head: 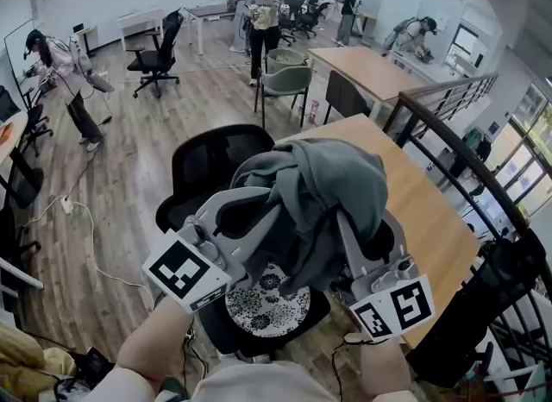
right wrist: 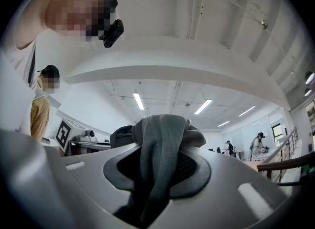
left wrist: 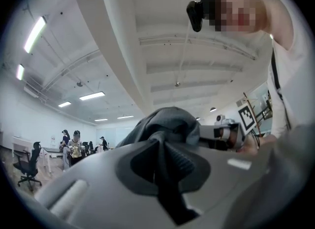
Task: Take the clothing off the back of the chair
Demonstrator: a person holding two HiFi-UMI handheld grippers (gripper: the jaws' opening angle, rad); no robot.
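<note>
At the far left a person (head: 65, 72) bends over a desk, and a white cable (head: 92, 228) trails across the wood floor. Nearer us, our left gripper (head: 248, 219) reaches up from the lower left, its marker cube toward us. In the left gripper view its jaws are nearly together, pinching a dark fold of the garment (left wrist: 170, 120), which swells up above them against the ceiling.

Behind that gripper stands the black chair (head: 207, 163). The left part of its back is bare, and a patterned cushion (head: 267, 305) lies on its seat below our hands. In the head view the grey garment (head: 319, 193) hangs bunched in a heap between the two grippers. We hold it over the seat and in front of the right side of the back. Whether it touches the chair we cannot tell.

Our right gripper (head: 349, 232) comes up from the lower right. In the right gripper view its jaws stand narrowly apart, clamped on a thick fold of the garment (right wrist: 160, 144) that runs down between the pads.

To the right lies a long wooden table (head: 431, 219), with a dark railing (head: 453, 128) past it. Far back, a green chair (head: 286, 81) and several people (head: 263, 12) stand in the room.
</note>
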